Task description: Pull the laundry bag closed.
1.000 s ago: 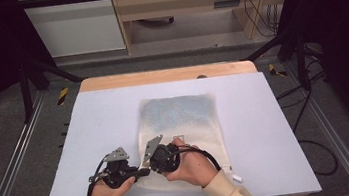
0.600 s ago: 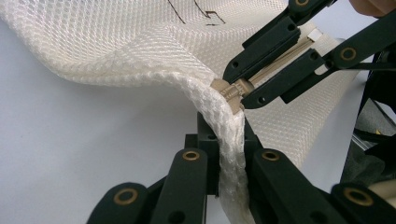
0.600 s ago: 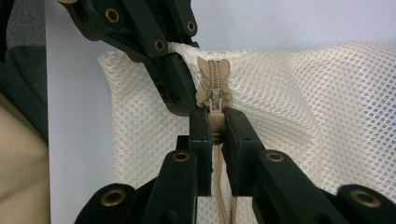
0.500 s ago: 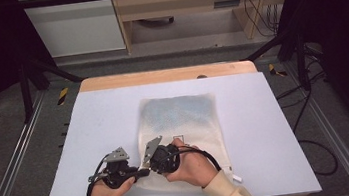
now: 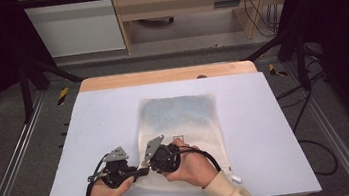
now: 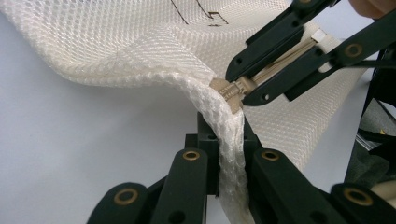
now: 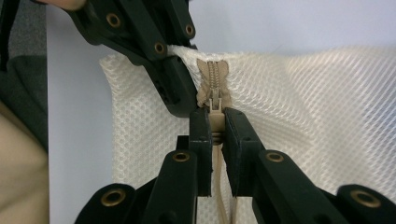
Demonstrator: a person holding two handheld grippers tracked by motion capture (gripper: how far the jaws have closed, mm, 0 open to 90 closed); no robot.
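At the near edge of the desk (image 5: 89, 118), my left tongs (image 6: 229, 140) pinch the mesh bag (image 5: 180, 122) at its near-left corner, by the zipper's end. Just right, my right tongs (image 7: 215, 122) clamp the zipper pull (image 7: 215, 108). Zipper work is in hand; next, I judge, a steady rightward draw along the bag's near edge.

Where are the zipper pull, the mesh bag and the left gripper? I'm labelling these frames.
zipper pull (image 7: 215, 108), right gripper view, on its tan slider just above the jaws.
mesh bag (image 5: 179, 112), high view, on its flat upper panel.
left gripper (image 6: 229, 140), left gripper view, between its jaws, shut on the bag's edge.
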